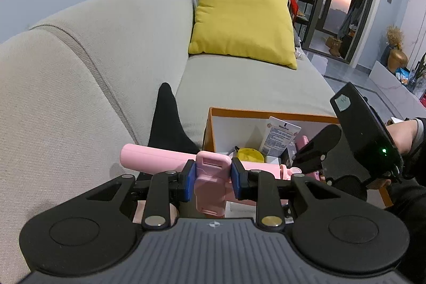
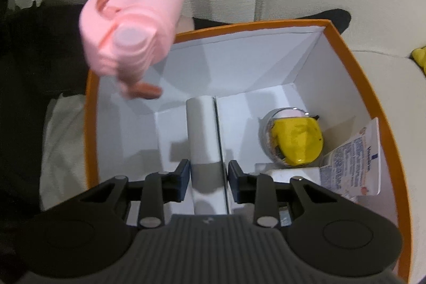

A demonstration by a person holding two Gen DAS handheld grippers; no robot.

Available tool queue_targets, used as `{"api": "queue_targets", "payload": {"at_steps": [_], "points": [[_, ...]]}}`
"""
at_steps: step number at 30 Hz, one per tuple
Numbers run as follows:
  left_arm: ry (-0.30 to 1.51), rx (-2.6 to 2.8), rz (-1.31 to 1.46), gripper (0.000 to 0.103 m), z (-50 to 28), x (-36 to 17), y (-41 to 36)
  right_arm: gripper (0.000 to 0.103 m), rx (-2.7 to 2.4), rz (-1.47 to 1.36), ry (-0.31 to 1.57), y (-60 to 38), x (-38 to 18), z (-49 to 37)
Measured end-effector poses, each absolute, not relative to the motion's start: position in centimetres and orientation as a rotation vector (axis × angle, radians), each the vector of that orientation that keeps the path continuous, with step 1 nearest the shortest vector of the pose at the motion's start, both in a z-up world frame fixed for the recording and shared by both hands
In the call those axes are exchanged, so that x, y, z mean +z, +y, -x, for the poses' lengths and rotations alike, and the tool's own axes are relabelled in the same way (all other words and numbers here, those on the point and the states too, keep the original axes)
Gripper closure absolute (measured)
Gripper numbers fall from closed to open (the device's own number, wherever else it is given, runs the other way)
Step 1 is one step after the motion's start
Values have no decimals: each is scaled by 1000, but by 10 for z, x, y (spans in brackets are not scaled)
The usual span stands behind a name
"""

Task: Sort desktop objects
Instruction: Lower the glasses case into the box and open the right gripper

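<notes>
The left gripper [image 1: 213, 175] was tilted down over the sofa [image 1: 80, 71], its blue pads [image 1: 189, 178] clamped narrowly on the pink clip block of a pink handheld device [image 1: 211, 177], whose long pink body lay crosswise, running from 9 o'clock to 3 o'clock past the jaws. In the right wrist view the same device [image 2: 138, 17] was seen hanging at 11 o'clock above the near-left corner of the orange-rimmed box [image 2: 354, 65].

The right gripper [image 2: 209, 177] was pointed steeply down into the box, a hand [image 1: 404, 137] being seen behind it at 3 o'clock in the left wrist view. Its jaws were parted a little, with the white divider wall [image 2: 205, 129] standing between the pads; contact with the pads could not be told, and nothing was gripped.

The box was bounded by white inner walls and the orange rim on all sides. The left compartment was seen bare (open room for lowering), while the right one held a clear round case with a yellow object [image 2: 293, 140] at 2 o'clock and a Vaseline tube [image 2: 348, 164] leaning on the right wall at 3 o'clock.

A black sock-like cloth [image 1: 167, 121] lay on the seat just beside the box at 12 o'clock, and a yellow cushion [image 1: 242, 23] was propped well beyond it
</notes>
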State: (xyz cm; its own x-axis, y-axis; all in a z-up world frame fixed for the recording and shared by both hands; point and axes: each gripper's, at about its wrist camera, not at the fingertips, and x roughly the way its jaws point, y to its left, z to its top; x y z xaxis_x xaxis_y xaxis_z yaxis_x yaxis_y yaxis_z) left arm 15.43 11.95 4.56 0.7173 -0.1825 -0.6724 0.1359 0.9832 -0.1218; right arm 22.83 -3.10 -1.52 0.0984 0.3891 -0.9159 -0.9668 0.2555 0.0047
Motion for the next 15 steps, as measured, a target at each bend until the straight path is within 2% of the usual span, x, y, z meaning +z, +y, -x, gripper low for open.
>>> {"api": "queue_targets", "payload": {"at_steps": [5,12,15], "points": [[751,-174,68,71,-155,47,120,68,1179,694,1027,-36,-10,-220],[748,-178,67,71,-157,48,118,77,1199,594,1108,-43,-4,-215],[748,-182,67,71,-156,48,117,77,1190,584,1113,-46,-1,-209]]}}
